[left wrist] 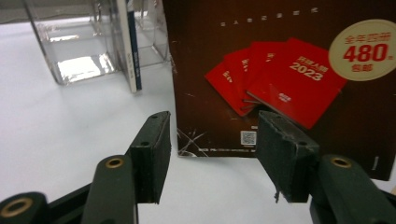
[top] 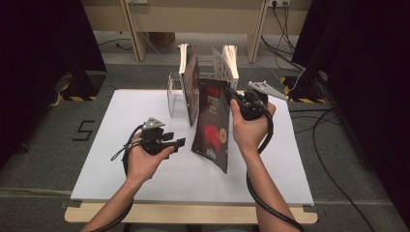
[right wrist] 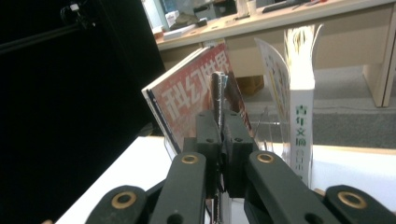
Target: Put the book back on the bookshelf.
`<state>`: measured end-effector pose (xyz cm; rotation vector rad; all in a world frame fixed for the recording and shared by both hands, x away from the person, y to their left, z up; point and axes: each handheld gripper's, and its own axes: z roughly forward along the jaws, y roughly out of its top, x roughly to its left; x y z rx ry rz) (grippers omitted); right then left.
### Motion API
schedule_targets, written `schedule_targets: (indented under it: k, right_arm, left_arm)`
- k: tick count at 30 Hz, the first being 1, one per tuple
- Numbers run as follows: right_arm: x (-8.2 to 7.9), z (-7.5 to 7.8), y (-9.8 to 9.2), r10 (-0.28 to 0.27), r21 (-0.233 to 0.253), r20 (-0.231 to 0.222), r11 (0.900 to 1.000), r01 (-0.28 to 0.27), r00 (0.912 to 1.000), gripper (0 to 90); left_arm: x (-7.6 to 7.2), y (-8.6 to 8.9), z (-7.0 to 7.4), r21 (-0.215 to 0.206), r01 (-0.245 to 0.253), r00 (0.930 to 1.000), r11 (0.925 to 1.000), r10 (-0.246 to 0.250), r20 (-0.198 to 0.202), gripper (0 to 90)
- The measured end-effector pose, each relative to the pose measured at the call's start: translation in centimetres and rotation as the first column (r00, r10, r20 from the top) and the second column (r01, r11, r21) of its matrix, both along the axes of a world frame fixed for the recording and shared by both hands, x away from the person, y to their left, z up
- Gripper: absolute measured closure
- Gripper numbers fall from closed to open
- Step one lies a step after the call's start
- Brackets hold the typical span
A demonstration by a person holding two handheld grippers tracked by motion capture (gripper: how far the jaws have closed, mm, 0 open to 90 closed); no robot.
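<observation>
Three magazines (top: 212, 123), one pinched by right gripper (top: 240, 102).

You are working in a lab-like recording space: the counter (top: 145, 169) is a plain wooden board under a white sheet, set between black curtains (top: 38, 58) that hang on both sides. Yellow-and-black hazard tape (top: 72, 98) marks the stand feet on the grey carpet (top: 43, 145), a taped "5" (top: 83, 130) labels the floor, and loose cables (top: 333, 169) run to wall sockets (top: 278, 4). Behind, you see pale wooden desks (right wrist: 299, 18) with office clutter.
</observation>
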<state>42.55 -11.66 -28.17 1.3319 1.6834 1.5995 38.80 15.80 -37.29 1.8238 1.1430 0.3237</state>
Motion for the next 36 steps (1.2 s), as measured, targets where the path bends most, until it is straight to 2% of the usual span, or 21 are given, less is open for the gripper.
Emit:
schedule_targets:
  k: [13,23,26,33,36]
  right_arm:
    - [0.7,0.5,1.3,-0.026,0.015,0.045,1.0,0.025,0.9987,87.5]
    - [0.9,0.3,2.3,-0.039,0.012,0.044,0.999,0.039,0.9983,87.4]
    - [1.0,0.2,2.4,-0.04,0.009,0.047,0.999,0.04,0.9981,87.4]
    - [0.9,-0.1,2.5,-0.035,-0.008,0.048,0.999,0.036,0.9982,87.3]
    - [0.9,-0.1,2.5,-0.036,-0.005,0.044,0.999,0.036,0.9984,87.3]
  left_arm:
    - [0.6,-3.1,2.5,-0.049,0.057,0.996,0.9972,-0.053,0.072,44.2]
    - [1.5,-6.8,5.3,-0.101,0.083,0.9848,0.9914,-0.066,0.161,40.8]
    - [1.9,-7.6,5.8,-0.101,0.087,0.9841,0.9911,-0.07,0.163,40.6]
    - [3.3,-9.3,6.1,-0.104,0.084,0.9877,0.9909,-0.069,0.14,40.5]
    - [3.7,-9.9,6.1,-0.124,0.083,0.9898,0.9889,-0.067,0.125,40.5]
